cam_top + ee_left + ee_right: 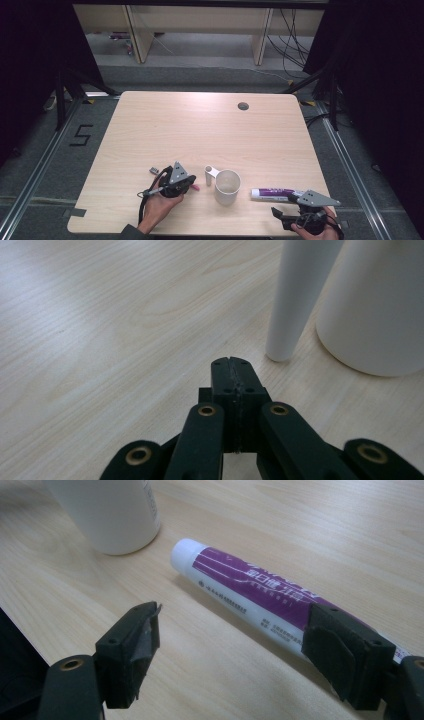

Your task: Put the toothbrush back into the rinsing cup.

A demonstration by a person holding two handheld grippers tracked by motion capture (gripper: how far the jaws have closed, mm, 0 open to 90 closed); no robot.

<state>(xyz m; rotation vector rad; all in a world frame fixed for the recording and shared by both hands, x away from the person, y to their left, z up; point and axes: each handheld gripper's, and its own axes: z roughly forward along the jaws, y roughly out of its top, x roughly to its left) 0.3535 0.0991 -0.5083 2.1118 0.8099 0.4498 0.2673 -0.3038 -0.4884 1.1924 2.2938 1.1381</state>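
Note:
A white cup [227,187] with a handle [210,173] stands near the table's front edge. My left gripper [191,186] lies on the table just left of it, pointing at the cup, and something small and pink [195,188] shows at its tip. In the left gripper view its jaws are pressed together with nothing visible between them [232,365], a short way from the handle [300,295] and the cup [375,305]. A purple and white tube [275,192] lies right of the cup. My right gripper [235,625] stands open beside the tube [250,590], its right jaw in front of the tube's tail.
The light wooden table [200,130] has a round cable hole [243,106] at the back. Dark curtains hang at both sides, and desk legs and cables stand on the floor beyond the table.

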